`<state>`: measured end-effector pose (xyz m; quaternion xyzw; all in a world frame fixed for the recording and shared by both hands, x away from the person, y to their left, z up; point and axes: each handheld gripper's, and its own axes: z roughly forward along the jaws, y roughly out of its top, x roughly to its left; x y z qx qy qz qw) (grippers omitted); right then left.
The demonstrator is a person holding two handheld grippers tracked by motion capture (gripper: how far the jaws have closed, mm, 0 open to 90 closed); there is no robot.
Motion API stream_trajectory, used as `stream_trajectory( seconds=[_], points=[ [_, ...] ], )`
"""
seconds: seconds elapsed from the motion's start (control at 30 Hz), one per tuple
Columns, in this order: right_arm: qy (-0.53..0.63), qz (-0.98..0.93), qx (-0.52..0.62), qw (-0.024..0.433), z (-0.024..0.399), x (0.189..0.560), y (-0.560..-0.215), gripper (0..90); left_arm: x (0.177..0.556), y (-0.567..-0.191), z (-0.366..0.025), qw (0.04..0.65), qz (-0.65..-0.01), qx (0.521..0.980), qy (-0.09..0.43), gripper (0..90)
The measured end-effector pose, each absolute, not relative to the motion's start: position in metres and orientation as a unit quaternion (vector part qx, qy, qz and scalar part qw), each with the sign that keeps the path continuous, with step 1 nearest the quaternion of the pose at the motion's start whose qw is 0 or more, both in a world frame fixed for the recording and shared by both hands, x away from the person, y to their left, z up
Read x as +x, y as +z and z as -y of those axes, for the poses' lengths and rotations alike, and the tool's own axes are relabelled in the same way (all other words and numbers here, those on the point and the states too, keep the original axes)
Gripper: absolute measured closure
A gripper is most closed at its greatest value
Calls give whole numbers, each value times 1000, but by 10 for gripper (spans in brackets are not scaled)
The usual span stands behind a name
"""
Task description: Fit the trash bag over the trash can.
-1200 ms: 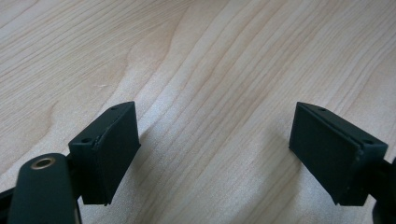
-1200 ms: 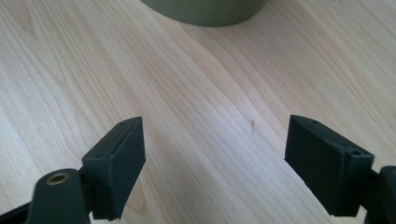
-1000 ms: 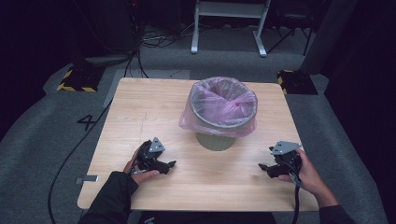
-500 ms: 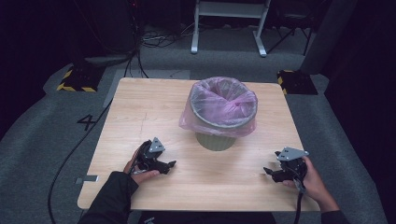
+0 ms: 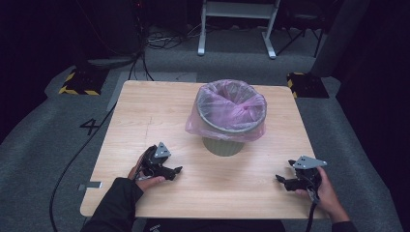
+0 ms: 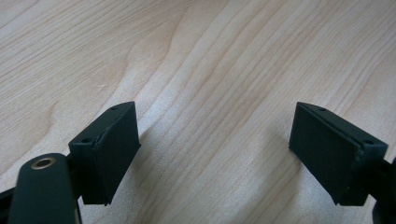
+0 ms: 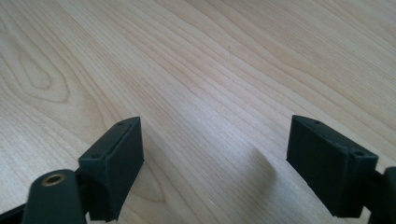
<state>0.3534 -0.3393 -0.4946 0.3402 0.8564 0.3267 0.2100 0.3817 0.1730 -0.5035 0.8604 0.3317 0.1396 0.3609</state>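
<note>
Resting low at the near table (image 5: 145, 116) edge after the right gripper (image 5: 283, 181) drew back from the pink-lined bin (image 5: 227, 116), both jaw pairs wide open and empty, left gripper (image 5: 175, 170) unmoved, bin well ahead between them, likely finished.

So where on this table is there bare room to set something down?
Bare wood lies between the left gripper and right gripper, in front of the bin, and along the table's far-left side. Only the bin's spot is occupied.
</note>
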Motion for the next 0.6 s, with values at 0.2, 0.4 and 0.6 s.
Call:
stream_trajectory(
  seconds=[0.2, 0.4, 0.6],
  points=[
    [351, -837, 368, 200, 351, 351, -500, 171, 382, -504, -173, 361, -332, 860, 139, 156],
    [361, -820, 403, 186, 364, 348, -503, 154, 382, -504, -173, 362, -332, 860, 136, 153],
    [360, -813, 419, 185, 374, 345, -503, 156, 382, -504, -173, 362, -332, 860, 137, 153]
  ],
)
